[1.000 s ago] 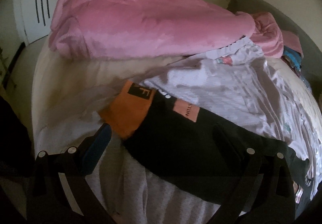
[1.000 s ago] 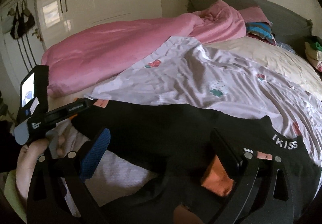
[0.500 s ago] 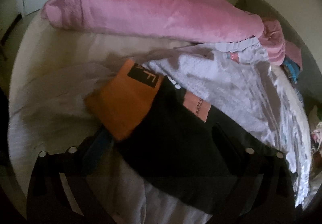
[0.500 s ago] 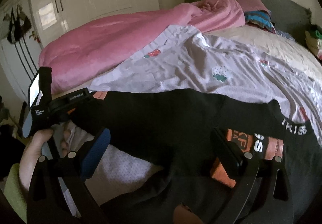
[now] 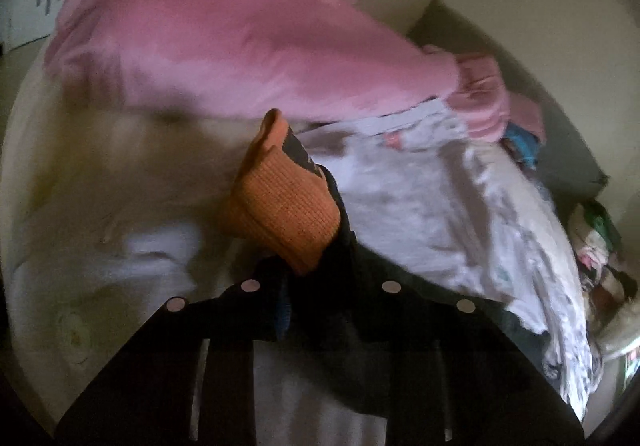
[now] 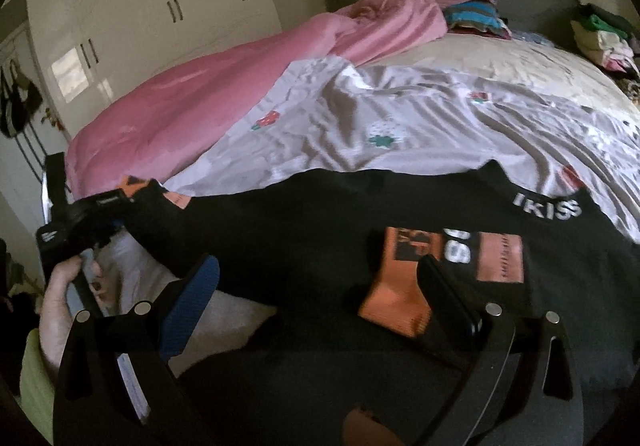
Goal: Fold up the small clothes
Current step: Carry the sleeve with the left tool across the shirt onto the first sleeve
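While the black garment (image 6: 320,221) lies spread across the near side of the bed (image 6: 500,57), its left sleeve with the orange cuff (image 5: 280,205) sits pinched in my left gripper (image 5: 304,286), whose jaws have just been closing onto the fabric. My right gripper (image 6: 320,294) stands wide open over the other orange cuff (image 6: 394,302), gripping nothing. Beyond the garment lie a pale printed sheet (image 6: 400,117) and a pink duvet (image 6: 192,109), with white wardrobes (image 6: 152,13) behind.

Dim daylight, glare patch on wardrobe (image 6: 74,79), left view smeared by motion blur (right sharper), fisheye bending edges, black corners
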`<state>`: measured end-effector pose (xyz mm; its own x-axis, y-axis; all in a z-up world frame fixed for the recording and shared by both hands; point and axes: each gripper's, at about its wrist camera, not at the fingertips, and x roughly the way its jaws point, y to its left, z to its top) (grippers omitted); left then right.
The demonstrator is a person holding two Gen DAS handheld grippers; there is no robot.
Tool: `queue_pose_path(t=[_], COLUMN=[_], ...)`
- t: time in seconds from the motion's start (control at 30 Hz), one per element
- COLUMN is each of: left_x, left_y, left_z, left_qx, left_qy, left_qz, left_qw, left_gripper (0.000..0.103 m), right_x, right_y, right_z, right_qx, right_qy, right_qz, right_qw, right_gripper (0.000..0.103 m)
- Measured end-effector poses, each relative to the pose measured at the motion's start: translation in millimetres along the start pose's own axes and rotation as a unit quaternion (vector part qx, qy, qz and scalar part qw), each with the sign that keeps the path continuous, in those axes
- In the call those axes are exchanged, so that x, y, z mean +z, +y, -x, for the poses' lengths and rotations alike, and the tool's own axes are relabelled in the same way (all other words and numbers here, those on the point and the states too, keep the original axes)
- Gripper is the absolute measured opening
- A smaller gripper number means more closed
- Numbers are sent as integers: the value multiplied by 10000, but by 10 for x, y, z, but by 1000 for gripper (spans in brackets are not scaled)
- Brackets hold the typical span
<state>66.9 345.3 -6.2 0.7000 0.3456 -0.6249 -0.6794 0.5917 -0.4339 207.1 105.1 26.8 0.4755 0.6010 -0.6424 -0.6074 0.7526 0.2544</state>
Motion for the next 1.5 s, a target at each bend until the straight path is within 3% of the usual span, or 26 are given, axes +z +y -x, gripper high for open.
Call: queue_pose_path(t=[0.13,0.33,0.7,1.0,1.3,1.5], left_x=[-27,-59,-183,-513,-779,-1029], left_y=[-261,-494,-968,-1657,-2102,-2372], left_z=[182,426,719,864,909,910], left_qx=[-274,-591,-1158,-1655,-2194,-2697], left_qy=[-256,-555,-730,-539,-217,104], left_qz=[-405,-678,-1132,-1955,-2366,-2585], left_qw=[9985,9944,9841,9651,9463,9275], left_gripper=[14,13,13,12,12,12], right_x=[-35,-119,-268,-352,-417,-491], right_y=[-167,-416,-933,-1196,-1360,-1508], right_z=[181,577,1150,1447,1696,1822], right_qx=[-114,-687,-1127,-1254,-1433,-1686], right_qy=[-121,-510,-883,-1113,-1283,-1316], right_qz=[-215,-344,-951,-1294,-1467,-1646], right_qw=[9996,9957,9851,9773,9703,9629], right_gripper=[98,98,98,98,98,98])
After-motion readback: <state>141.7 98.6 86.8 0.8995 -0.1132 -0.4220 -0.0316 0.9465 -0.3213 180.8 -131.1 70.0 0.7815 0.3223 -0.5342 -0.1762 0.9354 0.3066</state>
